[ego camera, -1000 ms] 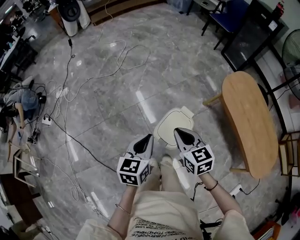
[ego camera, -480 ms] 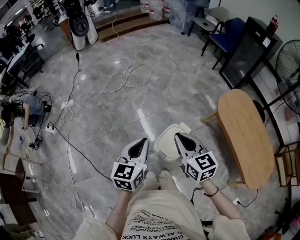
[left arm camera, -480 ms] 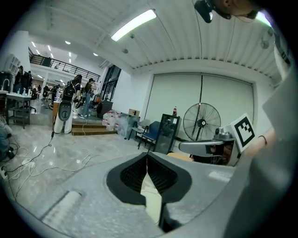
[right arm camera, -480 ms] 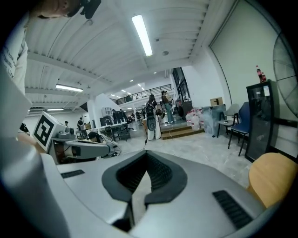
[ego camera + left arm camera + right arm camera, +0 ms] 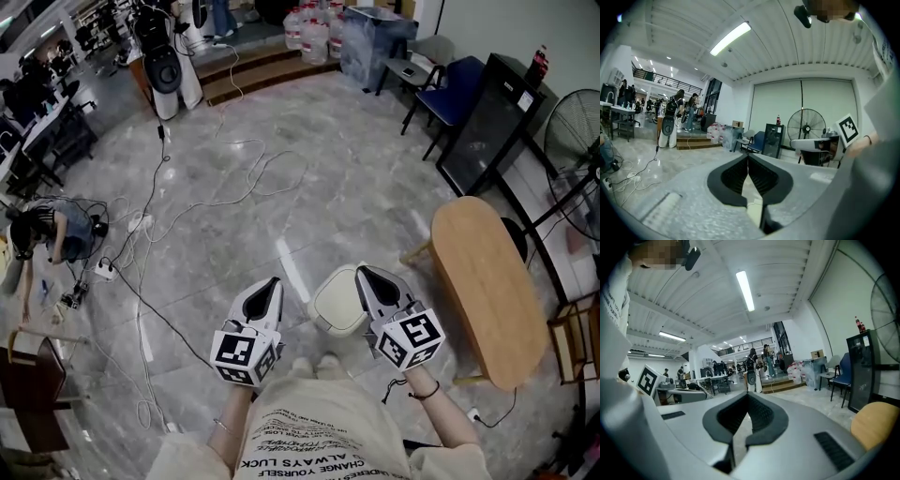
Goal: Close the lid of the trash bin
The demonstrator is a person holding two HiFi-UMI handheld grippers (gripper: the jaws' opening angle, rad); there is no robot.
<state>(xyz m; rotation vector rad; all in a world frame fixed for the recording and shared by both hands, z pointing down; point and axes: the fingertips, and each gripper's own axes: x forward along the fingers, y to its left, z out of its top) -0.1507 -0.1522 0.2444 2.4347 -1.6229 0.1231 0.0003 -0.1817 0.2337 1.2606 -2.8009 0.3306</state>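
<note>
The cream trash bin stands on the grey marble floor just in front of the person's feet, its lid lying flat and closed. My left gripper hangs in the air to the bin's left, jaws shut with nothing between them. My right gripper hovers over the bin's right edge, also shut and empty. Both gripper views look out level across the room: the left gripper and the right gripper each show their tips meeting, and the bin is not in either view.
An oval wooden table stands close on the right. Loose cables trail over the floor to the left and ahead. A black cabinet, a blue chair and a standing fan line the right wall. A person crouches at far left.
Both grippers have lifted up and away from the bin's lid, and the head view has tipped up to show more of the room. The lid stays down.
</note>
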